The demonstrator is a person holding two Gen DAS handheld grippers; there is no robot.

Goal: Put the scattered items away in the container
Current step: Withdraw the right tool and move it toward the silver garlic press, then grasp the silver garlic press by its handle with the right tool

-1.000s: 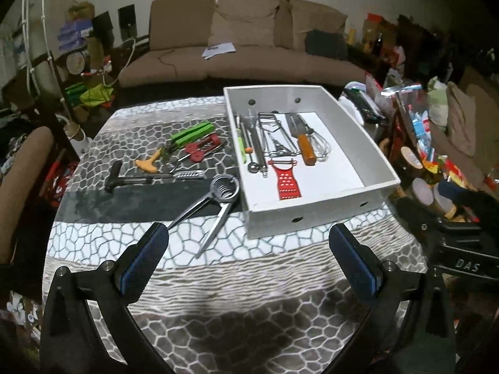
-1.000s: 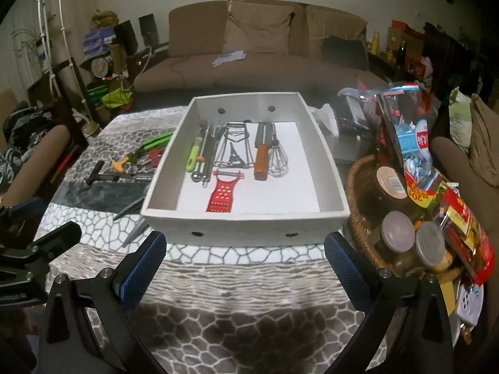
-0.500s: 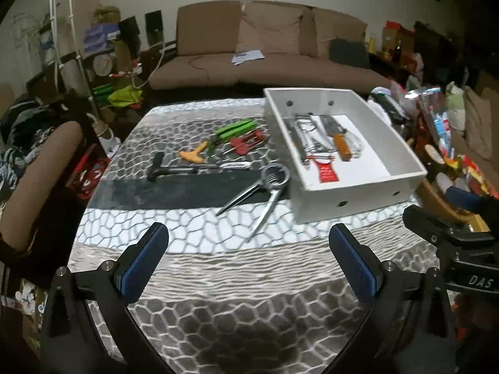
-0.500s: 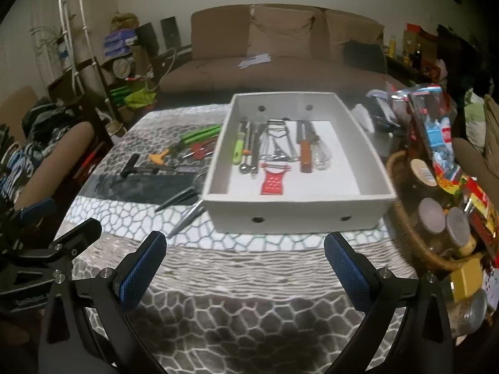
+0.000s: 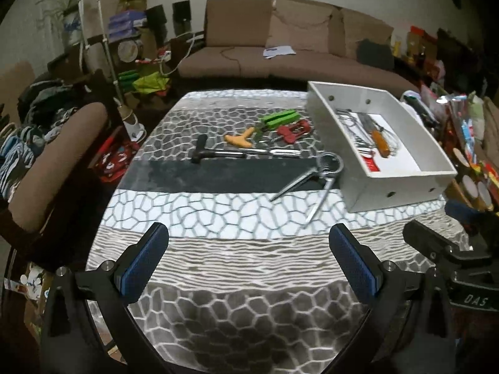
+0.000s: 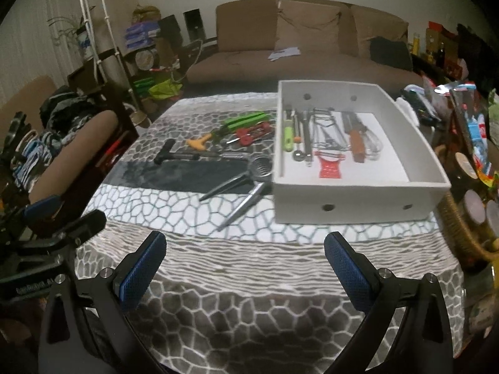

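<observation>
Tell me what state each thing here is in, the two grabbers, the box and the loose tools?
left gripper: open, empty, above the table.
right gripper: open, empty.
white box: upright, partly filled with utensils.
metal squeezer tool: on the cloth, handles spread, beside the box.
green-handled tool: lying on the cloth.
orange-handled tool: lying on the cloth.

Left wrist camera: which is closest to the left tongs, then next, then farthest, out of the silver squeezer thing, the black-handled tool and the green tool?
From the left tongs:
1. Silver squeezer, right of middle, beside the white box.
2. Black-handled tool, middle, at the dark stripe's far edge.
3. Green tool, farthest back, near the box's far corner.
</observation>
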